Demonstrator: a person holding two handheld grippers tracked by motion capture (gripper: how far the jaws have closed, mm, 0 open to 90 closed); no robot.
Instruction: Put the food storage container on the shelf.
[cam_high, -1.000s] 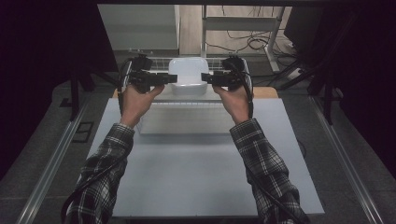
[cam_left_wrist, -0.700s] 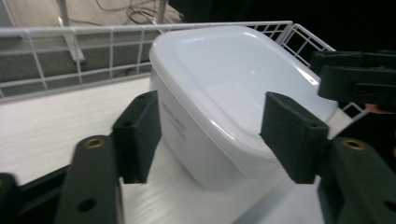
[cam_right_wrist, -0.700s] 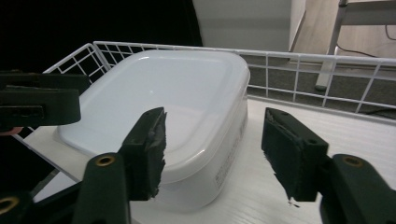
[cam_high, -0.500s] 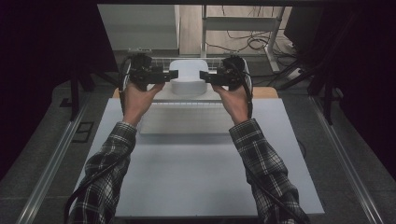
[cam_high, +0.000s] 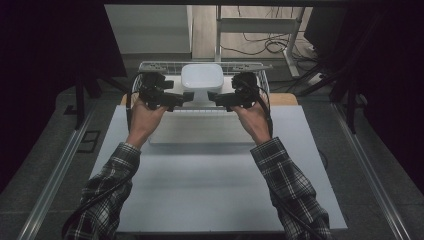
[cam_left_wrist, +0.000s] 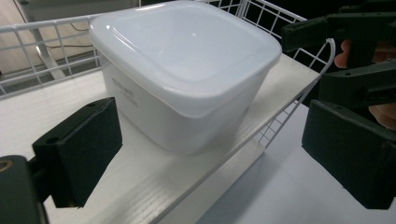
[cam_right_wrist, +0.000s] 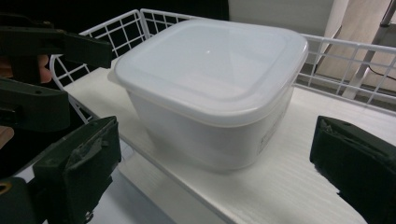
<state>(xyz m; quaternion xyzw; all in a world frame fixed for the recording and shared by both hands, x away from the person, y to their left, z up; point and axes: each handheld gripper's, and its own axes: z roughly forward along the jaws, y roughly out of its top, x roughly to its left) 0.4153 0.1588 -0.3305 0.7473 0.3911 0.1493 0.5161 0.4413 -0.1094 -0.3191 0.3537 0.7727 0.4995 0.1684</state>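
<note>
I hold a gripper in each hand at the far end of the table, one on either side of the white tub; the tub sits with its lid on, upright, on a white board inside a white wire basket. My left gripper points inward at the tub's left side, my right gripper points inward at its right side — the two face each other across it. The jaws of both have just been opening, and now both pairs stand spread wide; in the left gripper view the tub shows between my two black jaws but beyond them, neither pad touching its wall; the right gripper view gives the same, the tub standing free between the jaws and clear of both. The tub rests near the front edge of the board; the basket's wire wall runs behind it and curves down at the side. Past the tub in each gripper view I see my other gripper, dark, close to the basket's edge.
</note>
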